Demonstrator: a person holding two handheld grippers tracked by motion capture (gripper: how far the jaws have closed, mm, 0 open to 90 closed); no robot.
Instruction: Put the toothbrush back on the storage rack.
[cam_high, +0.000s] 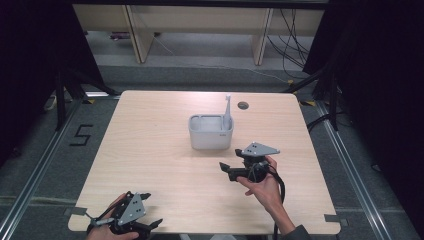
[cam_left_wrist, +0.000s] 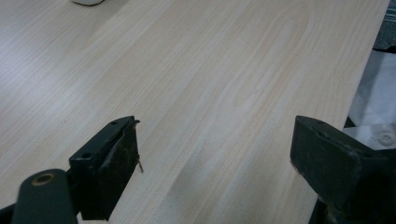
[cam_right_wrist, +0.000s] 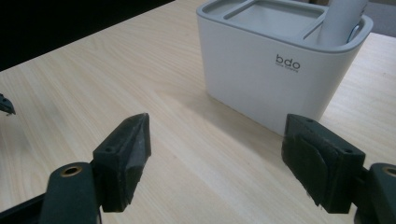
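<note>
The right gripper (cam_high: 226, 169), just below frame centre in the high view, has its jaws spread with nothing between them; the left gripper (cam_high: 152, 221), bottom left, is likewise spread. Just beyond the right one, at centre, stands the grey caddy (cam_high: 211, 133): probably light, stiff, smooth plastic (likely slippery). The upright toothbrush (cam_high: 227, 111) in its right compartment looks best pinched by its slim handle.

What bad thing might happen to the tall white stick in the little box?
The white stick stands upright in one end compartment of the grey box, poking high above the rim. The open right gripper is close by; a careless bump might tip the stick or slide the box across the smooth table.
</note>
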